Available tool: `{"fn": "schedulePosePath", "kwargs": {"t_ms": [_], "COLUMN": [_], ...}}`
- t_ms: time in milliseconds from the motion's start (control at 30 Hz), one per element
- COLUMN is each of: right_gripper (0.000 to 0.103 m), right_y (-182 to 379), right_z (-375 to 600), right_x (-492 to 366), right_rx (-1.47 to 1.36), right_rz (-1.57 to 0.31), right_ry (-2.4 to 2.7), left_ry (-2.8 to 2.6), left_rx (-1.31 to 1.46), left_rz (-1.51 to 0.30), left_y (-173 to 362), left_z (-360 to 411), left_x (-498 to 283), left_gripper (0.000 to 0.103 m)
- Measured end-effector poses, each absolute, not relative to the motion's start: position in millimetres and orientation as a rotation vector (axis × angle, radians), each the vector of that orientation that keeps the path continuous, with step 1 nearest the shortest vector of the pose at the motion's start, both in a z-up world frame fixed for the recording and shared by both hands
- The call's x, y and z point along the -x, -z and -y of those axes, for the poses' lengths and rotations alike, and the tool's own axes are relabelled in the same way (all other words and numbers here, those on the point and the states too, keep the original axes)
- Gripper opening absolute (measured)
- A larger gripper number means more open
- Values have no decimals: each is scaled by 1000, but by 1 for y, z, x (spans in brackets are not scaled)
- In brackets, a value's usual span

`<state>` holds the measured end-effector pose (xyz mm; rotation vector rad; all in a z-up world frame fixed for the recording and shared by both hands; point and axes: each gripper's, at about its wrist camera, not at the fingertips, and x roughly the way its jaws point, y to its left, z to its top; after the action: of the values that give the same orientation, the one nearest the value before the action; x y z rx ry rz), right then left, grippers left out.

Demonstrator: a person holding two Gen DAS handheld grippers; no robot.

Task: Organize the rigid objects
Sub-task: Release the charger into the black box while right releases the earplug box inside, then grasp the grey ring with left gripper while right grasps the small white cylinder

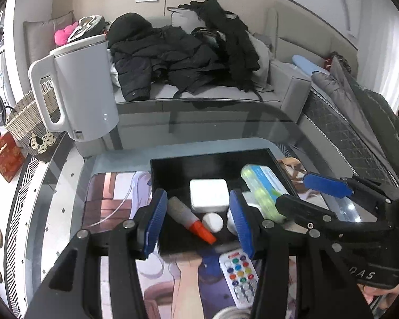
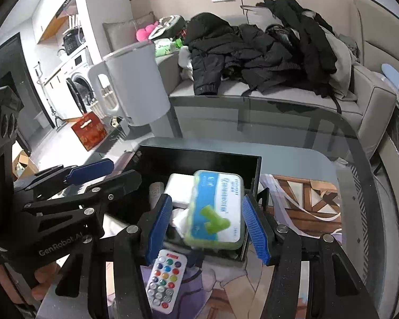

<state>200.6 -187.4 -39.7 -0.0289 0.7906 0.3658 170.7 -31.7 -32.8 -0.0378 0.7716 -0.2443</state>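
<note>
a black tray (image 1: 157, 164) sits on the glass table (image 1: 199, 122), and both grippers hang over its near side with their blue-padded fingers spread apart, clamping nothing. the left gripper (image 1: 196, 220) frames the tray's front left part: a glue bottle with an orange cap (image 1: 188, 219) lies slanted between its fingers, close to the left pad, a small white round lid (image 1: 212, 222) sits beside the cap, and a white square box (image 1: 208, 195) lies just past them. the right gripper (image 2: 207, 226) straddles a green-edged case with a blue and white label (image 2: 216, 208); in the right wrist view the case lies in the gap between the two pads, tilted and blurred, above the tray's right end, with space showing on either side. whether it rests on anything can't be made out. a white remote with coloured buttons (image 2: 166, 279) lies on the printed mat (image 2: 306, 199) just in front of the tray, outside it, below the inner fingers of both grippers. a white electric kettle (image 1: 79, 90) stands well apart at the table's far left.
</note>
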Motion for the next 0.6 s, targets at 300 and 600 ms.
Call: {"fn": "schedulePosePath", "kwargs": {"t_ms": [300, 600], "right_gripper": [56, 56], "right_y": [35, 65], "right_z": [187, 186], "right_x": [-154, -106], "right_rx": [34, 42], "right_rz": [-830, -967], "right_ry": [-440, -510], "left_ry": [304, 352], "left_rx": [-29, -124], "left_rz": [-834, -991], "left_y": [42, 82], "left_z": [38, 49], "left_x": [-127, -87], "left_gripper": [49, 49]}}
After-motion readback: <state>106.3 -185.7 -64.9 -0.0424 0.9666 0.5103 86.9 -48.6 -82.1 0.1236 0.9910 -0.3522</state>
